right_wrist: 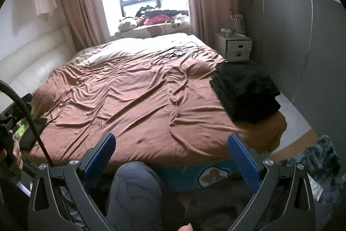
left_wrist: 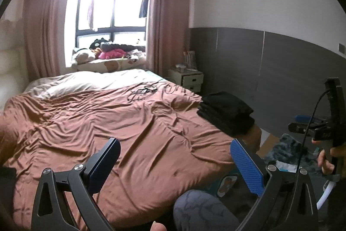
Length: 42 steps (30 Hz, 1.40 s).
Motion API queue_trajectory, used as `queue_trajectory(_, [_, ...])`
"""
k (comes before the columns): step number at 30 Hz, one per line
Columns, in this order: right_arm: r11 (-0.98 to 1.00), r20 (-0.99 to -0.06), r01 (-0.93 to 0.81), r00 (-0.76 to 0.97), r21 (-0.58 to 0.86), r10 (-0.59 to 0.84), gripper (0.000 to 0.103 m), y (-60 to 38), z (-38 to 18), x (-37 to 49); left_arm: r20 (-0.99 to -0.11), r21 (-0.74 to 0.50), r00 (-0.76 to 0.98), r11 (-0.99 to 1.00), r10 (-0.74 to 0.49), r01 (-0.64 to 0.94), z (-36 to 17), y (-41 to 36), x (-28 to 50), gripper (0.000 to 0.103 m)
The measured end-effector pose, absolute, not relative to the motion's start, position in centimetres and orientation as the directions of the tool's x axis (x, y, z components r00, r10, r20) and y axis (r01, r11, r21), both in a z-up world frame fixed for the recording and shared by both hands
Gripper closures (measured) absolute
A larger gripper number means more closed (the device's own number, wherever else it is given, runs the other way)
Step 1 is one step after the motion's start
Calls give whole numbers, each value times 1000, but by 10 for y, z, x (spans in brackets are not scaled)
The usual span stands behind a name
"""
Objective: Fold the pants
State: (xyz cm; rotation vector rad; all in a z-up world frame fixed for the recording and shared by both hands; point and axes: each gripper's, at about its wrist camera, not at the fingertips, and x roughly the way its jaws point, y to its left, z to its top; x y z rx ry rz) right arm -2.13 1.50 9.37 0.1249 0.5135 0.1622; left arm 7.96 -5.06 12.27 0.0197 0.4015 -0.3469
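The black pants sit folded in a neat stack at the right corner of the bed, on the rumpled brown bedspread. Both tongs hang well short of them, over the near edge: the left gripper and the right gripper each have their blue-padded fingers spread wide, pinching nothing. A tangle of cables lies farther up the bed.
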Motion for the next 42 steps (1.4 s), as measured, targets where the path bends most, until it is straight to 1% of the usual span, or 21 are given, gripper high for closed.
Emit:
queue_trajectory(7, [970, -454, -155, 862, 188, 225, 0, 28, 80, -43, -377, -68, 885, 961, -273, 267, 102, -32, 52, 1])
queue_trajectory(10, [973, -431, -148, 877, 176, 211, 0, 34, 74, -54, -381, -42, 890, 967, -248, 251, 92, -36, 45, 0])
queue_trajectory(14, [982, -421, -123, 891, 141, 172, 0, 42, 62, -59, -386, -32, 889, 967, -246, 253, 80, -39, 35, 0])
queue_trajectory(19, [984, -409, -111, 899, 140, 159, 0, 58, 46, -63, -378, -31, 892, 966, -249, 256, 69, -41, 26, 0])
queue_trajectory(26, [986, -418, -110, 896, 127, 154, 0, 77, 25, -66, -378, -48, 894, 969, -242, 242, 57, -40, 22, 0])
queue_trajectory(28, [986, -413, -106, 898, 131, 152, 0, 77, 23, -69, -382, -72, 890, 968, -251, 242, 52, -37, 20, 0])
queue_trajectory(31, [987, -407, -96, 903, 128, 140, 0, 77, 21, -72, -386, -57, 892, 971, -234, 230, 44, -37, 17, 0])
queue_trajectory(34, [986, -395, -91, 908, 137, 139, 0, 78, 17, -78, -400, -78, 884, 970, -244, 232, 38, -35, 19, 1])
queue_trajectory(38, [985, -413, -88, 900, 145, 141, 0, 82, 5, -79, -400, -73, 888, 974, -226, 215, 33, -32, 19, 1])
queue_trajectory(42, [986, -428, -92, 893, 138, 143, 0, 87, 0, -76, -405, -107, 881, 970, -244, 219, 27, -29, 19, 1])
